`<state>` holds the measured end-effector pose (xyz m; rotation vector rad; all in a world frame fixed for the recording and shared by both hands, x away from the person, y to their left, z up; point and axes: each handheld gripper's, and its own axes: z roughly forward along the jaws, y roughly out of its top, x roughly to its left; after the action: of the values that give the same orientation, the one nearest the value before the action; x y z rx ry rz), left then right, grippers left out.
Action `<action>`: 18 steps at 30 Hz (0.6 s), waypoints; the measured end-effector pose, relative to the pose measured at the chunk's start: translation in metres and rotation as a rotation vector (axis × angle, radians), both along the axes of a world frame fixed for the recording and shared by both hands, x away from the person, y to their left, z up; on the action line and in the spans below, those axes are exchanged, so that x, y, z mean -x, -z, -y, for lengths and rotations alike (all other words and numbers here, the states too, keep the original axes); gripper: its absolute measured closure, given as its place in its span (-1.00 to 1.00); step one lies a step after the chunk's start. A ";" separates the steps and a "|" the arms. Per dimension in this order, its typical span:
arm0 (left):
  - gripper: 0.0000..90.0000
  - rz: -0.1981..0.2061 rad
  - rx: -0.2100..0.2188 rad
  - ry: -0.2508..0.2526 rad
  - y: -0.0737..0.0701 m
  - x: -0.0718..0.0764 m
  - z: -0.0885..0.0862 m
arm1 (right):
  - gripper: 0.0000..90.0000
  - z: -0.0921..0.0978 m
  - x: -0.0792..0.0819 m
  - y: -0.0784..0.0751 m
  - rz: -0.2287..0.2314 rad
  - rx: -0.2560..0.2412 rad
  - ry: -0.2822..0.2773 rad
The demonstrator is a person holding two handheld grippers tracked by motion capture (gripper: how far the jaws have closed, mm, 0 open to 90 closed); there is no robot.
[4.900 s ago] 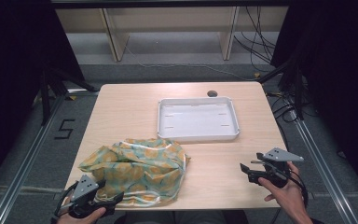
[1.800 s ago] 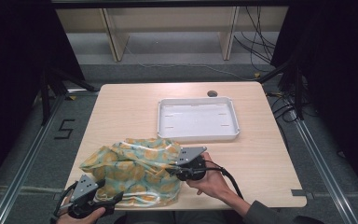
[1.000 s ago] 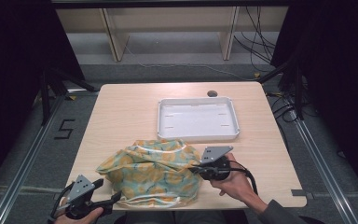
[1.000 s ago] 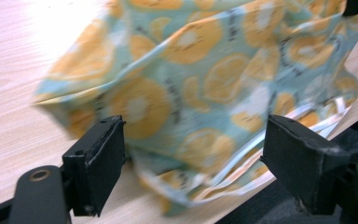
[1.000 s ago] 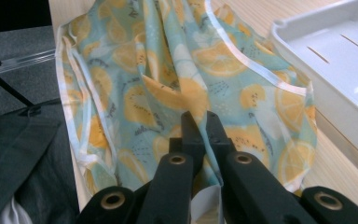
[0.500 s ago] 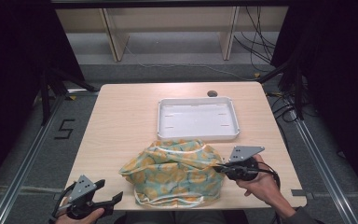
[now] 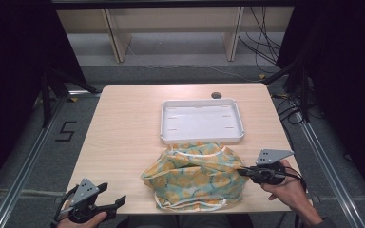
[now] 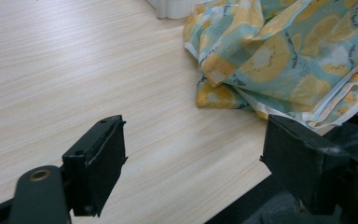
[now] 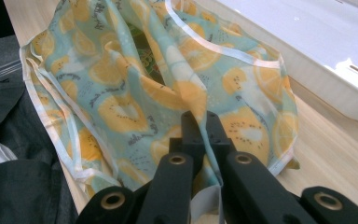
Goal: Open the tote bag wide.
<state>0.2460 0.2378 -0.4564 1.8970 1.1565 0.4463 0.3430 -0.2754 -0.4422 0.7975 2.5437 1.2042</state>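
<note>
A crumpled cloth (image 7: pixel 197 178) printed with orange slices on pale teal lies at the table's front, just below the white tray (image 7: pixel 201 138). My right gripper (image 7: pixel 244 172) is shut on the cloth's right edge; in the right gripper view the cloth (image 9: pixel 135 88) is pinched between the closed jaws of that gripper (image 9: pixel 201 125). My left gripper (image 7: pixel 114 203) sits open at the front left corner, apart from the cloth. In the left gripper view the cloth (image 8: pixel 289 56) lies ahead to the right of the wide-spread gripper (image 8: pixel 193 149).
The shallow white tray holds nothing and sits at the centre back. A dark round hole (image 7: pixel 216 95) marks the tabletop (image 7: pixel 123 128) behind it. The cloth's front edge hangs at the table's front edge. Bare wood spreads across the left half.
My right gripper closed on the cloth and dragged it rightward across the table's front. The cloth bunched up near the tray. The left gripper stayed at the front left corner.
</note>
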 end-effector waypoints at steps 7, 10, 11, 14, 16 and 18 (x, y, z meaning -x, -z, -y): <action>-0.53 0.003 -0.007 0.025 0.001 -0.001 0.003 | 0.82 0.008 0.002 0.002 -0.043 -0.013 0.031; -0.50 0.016 0.008 0.066 0.000 -0.003 0.009 | 0.45 0.006 0.001 0.001 -0.043 -0.023 0.035; -0.48 0.020 0.002 0.080 -0.001 -0.004 0.010 | 0.37 0.006 0.001 -0.002 -0.030 -0.013 0.025; -0.43 0.041 0.023 0.106 -0.005 -0.006 0.019 | 0.14 -0.001 0.006 -0.012 -0.021 -0.057 0.025; -0.41 0.055 0.049 0.129 -0.008 -0.008 0.028 | 0.04 -0.007 0.005 -0.017 0.017 -0.065 0.004; -0.38 0.069 0.037 0.162 -0.012 -0.012 0.040 | 0.04 -0.014 0.006 -0.021 0.009 -0.073 -0.003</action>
<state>0.2575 0.1980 -0.4444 1.9109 0.9516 0.3953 0.3365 -0.2612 -0.4216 0.8027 2.5069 1.3055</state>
